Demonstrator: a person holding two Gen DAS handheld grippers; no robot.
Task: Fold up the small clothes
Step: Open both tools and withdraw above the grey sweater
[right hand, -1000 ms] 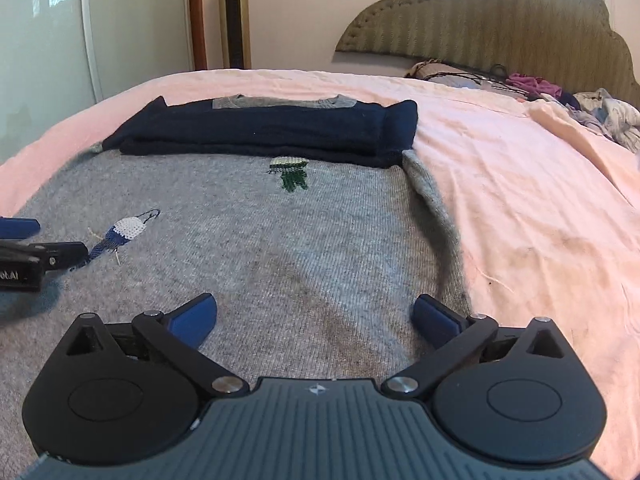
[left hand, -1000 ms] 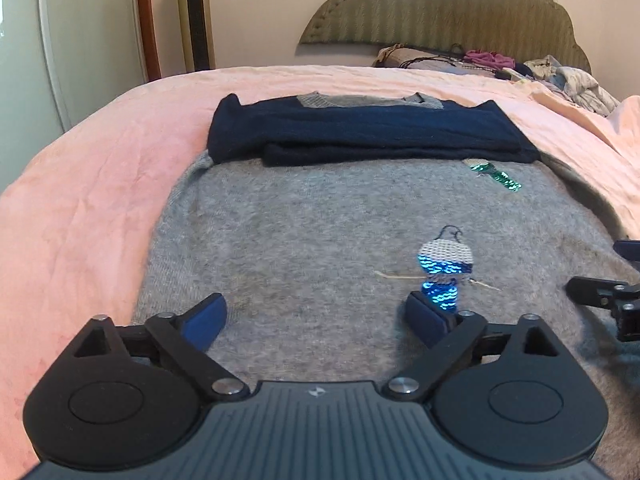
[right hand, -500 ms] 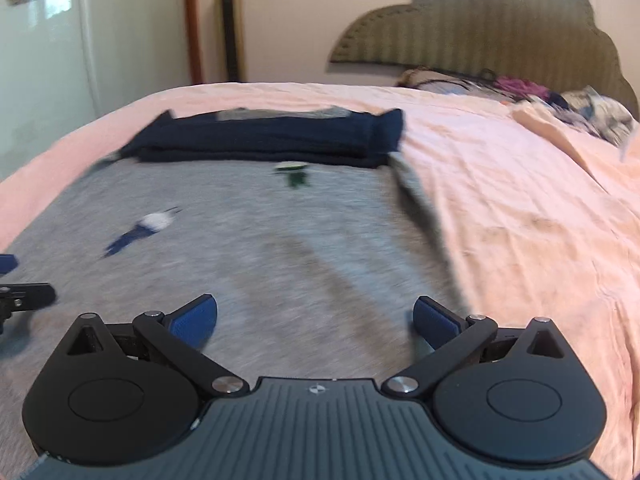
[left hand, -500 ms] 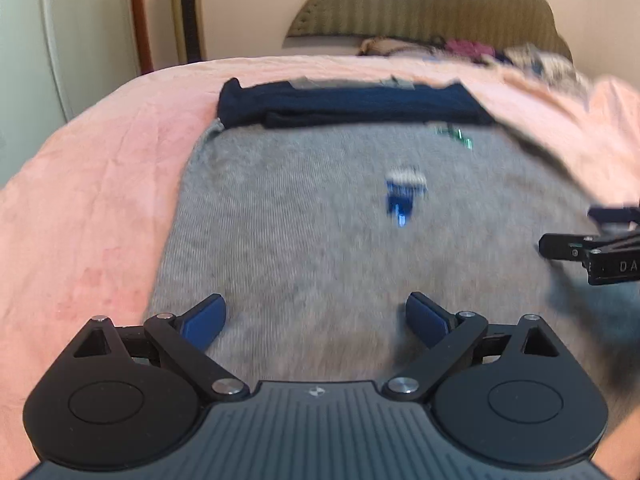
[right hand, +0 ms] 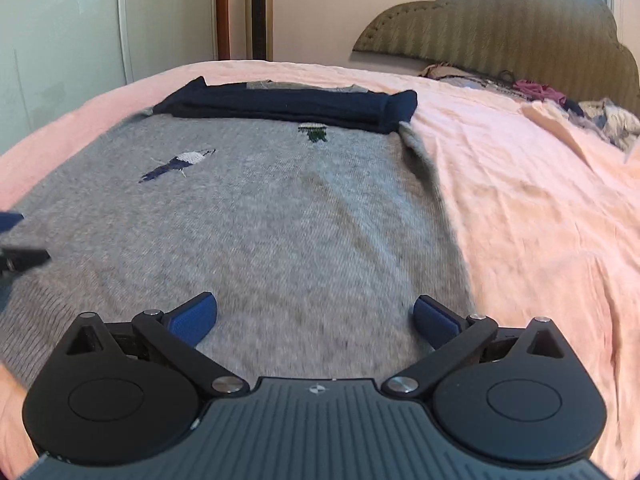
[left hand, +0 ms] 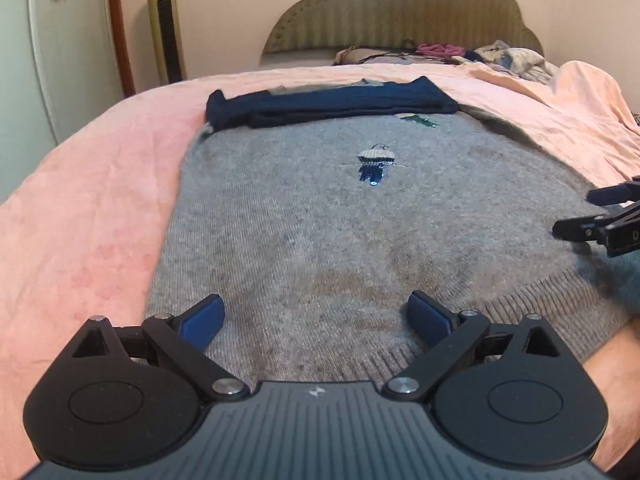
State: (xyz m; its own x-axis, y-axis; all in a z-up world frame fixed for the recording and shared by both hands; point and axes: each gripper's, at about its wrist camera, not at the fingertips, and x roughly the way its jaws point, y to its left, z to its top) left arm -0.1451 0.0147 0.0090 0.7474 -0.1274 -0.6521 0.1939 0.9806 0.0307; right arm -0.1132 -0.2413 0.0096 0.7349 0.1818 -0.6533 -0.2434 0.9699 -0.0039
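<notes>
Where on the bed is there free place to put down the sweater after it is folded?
Bare pink bedspread lies to the right of the grey sweater, up to the clothes pile by the headboard. A second free strip lies on the sweater's left side. The middle is crowded: the sweater, with its navy sleeves folded across its top, covers it.

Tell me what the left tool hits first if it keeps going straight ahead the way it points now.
Probably the grey knit sweater itself: the open left tool hovers low over its ribbed hem, angled towards the fabric. If it skims above, the folded navy blue sleeves across the far end come next; depth is unclear.
</notes>
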